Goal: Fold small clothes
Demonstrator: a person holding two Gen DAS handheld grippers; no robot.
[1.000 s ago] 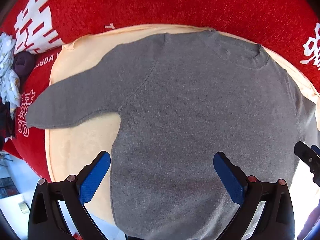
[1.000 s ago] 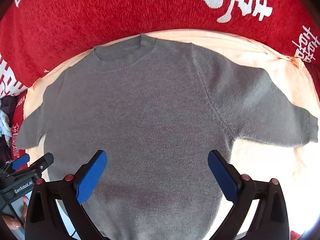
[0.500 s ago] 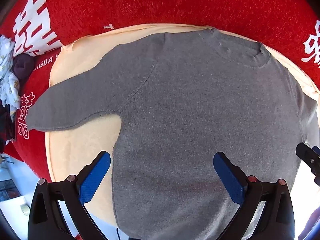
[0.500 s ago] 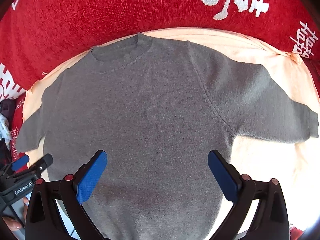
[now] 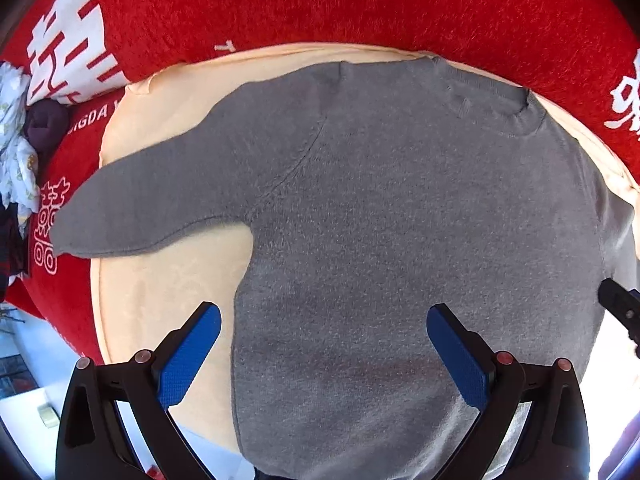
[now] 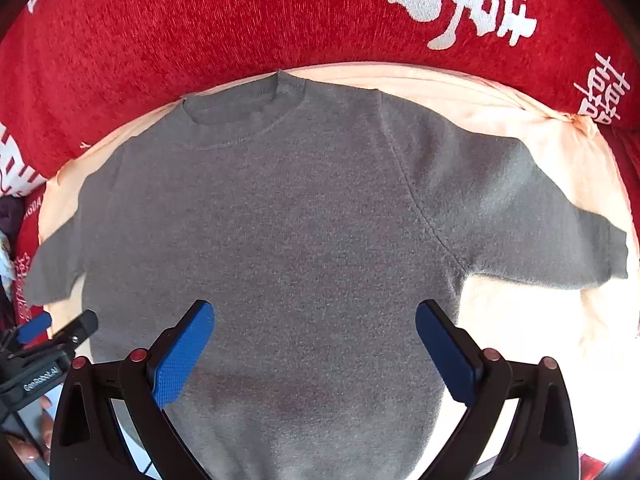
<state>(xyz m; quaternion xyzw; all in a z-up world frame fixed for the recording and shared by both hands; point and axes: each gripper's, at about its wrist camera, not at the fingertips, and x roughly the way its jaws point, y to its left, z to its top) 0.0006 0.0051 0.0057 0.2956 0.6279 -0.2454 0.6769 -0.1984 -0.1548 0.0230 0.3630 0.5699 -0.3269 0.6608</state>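
Observation:
A small grey knit sweater (image 5: 400, 208) lies flat, front up, on a cream cushion (image 5: 152, 280). Its neck points away from me and both sleeves are spread out. It also shows in the right wrist view (image 6: 288, 232). My left gripper (image 5: 324, 344) is open and empty, above the sweater's lower left body. My right gripper (image 6: 316, 340) is open and empty, above the lower right body. Its left sleeve (image 5: 152, 208) reaches past the cushion edge. Its right sleeve (image 6: 540, 216) lies on the cushion.
A red plush cover with white characters (image 5: 360, 0) wraps behind and around the cushion. A pile of other clothes (image 5: 20, 140) lies at the far left. The cushion's front edge (image 5: 116, 344) drops to a pale floor (image 5: 24, 392).
Both grippers have drifted slightly, so the sweater sits a little lower in the views. The sweater itself has not moved.

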